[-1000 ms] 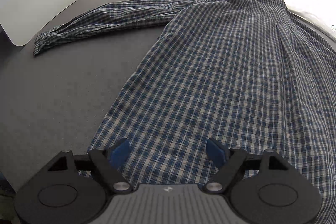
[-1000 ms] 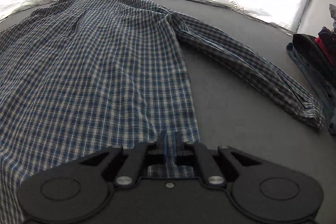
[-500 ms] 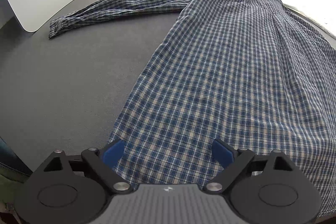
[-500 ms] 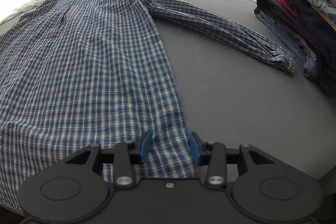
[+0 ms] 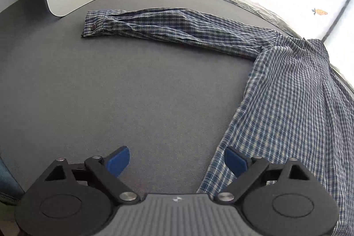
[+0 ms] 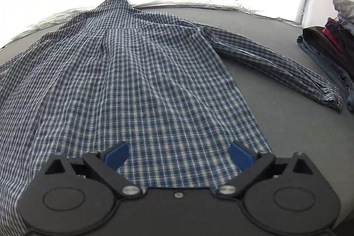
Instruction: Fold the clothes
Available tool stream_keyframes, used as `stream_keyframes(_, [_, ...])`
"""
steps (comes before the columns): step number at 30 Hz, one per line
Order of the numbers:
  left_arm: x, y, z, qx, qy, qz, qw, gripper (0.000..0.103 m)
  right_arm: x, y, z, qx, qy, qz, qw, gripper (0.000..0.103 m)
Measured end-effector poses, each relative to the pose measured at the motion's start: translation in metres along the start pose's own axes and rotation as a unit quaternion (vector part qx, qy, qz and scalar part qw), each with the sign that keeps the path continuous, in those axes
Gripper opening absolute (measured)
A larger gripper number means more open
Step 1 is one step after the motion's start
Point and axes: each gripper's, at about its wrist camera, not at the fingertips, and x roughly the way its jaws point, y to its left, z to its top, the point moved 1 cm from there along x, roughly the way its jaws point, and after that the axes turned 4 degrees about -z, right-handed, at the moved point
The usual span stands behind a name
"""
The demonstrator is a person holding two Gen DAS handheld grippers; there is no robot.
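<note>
We see a grey worktop (image 5: 110,92) with a blue plaid shirt (image 6: 132,81) spread flat, sleeves out. Beside its right sleeve sits a clothes stack (image 6: 327,45). Our right gripper (image 6: 178,155) is opening, empty, above the hem; our left gripper (image 5: 176,160) gapes at the shirt's edge.

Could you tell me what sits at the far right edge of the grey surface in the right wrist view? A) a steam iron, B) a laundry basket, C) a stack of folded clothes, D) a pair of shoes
C: a stack of folded clothes in dark, red and grey layers sits just beyond the cuff of the plaid shirt sleeve.
</note>
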Motion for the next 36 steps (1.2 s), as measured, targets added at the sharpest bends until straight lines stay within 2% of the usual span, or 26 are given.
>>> stream_keyframes(4, [0.014,0.032,0.040,-0.049,-0.018,0.007,0.9986,0.093,0.014,0.027,0.020,0.071,0.038,0.042,0.996,0.102])
stream_keyframes(6, [0.022,0.048,0.063,-0.073,-0.028,0.009,0.9969,0.094,0.021,0.034,0.031,0.129,0.058,0.071,0.987,0.102])
stream_keyframes(7, [0.026,0.054,0.073,-0.079,-0.033,0.011,0.9963,0.094,0.025,0.038,0.038,0.170,0.069,0.090,0.979,0.102])
stream_keyframes(10, [0.038,0.068,0.103,-0.085,-0.050,0.025,0.9948,0.094,0.040,0.046,0.051,0.278,0.097,0.135,0.946,0.102])
stream_keyframes(13, [0.054,0.090,0.130,-0.096,-0.068,0.039,0.9923,0.096,0.060,0.059,0.062,0.367,0.132,0.177,0.903,0.102])
stream_keyframes(18, [0.079,0.124,0.164,-0.145,-0.083,0.057,0.9843,0.096,0.094,0.076,0.065,0.488,0.193,0.224,0.821,0.102])
stream_keyframes(21, [0.092,0.132,0.177,-0.146,-0.082,0.071,0.9832,0.097,0.107,0.081,0.060,0.554,0.211,0.242,0.768,0.103])
stream_keyframes(25, [0.108,0.138,0.186,-0.143,-0.073,0.085,0.9833,0.097,0.121,0.084,0.056,0.611,0.232,0.258,0.712,0.103])
stream_keyframes(26, [0.112,0.140,0.187,-0.145,-0.070,0.086,0.9831,0.097,0.123,0.085,0.055,0.621,0.238,0.257,0.701,0.103])
stream_keyframes(28, [0.116,0.139,0.189,-0.143,-0.072,0.093,0.9827,0.100,0.125,0.086,0.053,0.633,0.241,0.260,0.688,0.103])
stream_keyframes(31, [0.120,0.136,0.191,-0.141,-0.075,0.102,0.9818,0.099,0.127,0.085,0.053,0.640,0.241,0.259,0.682,0.103])
stream_keyframes(32, [0.121,0.136,0.191,-0.143,-0.080,0.102,0.9812,0.098,0.128,0.084,0.052,0.644,0.241,0.260,0.678,0.103])
stream_keyframes(34, [0.121,0.133,0.190,-0.140,-0.091,0.120,0.9787,0.078,0.129,0.082,0.051,0.652,0.240,0.262,0.670,0.103])
stream_keyframes(35, [0.120,0.132,0.191,-0.130,-0.090,0.124,0.9797,0.052,0.129,0.082,0.049,0.656,0.240,0.263,0.666,0.103])
stream_keyframes(36, [0.119,0.130,0.191,-0.119,-0.088,0.125,0.9810,0.038,0.129,0.081,0.048,0.658,0.239,0.265,0.663,0.103])
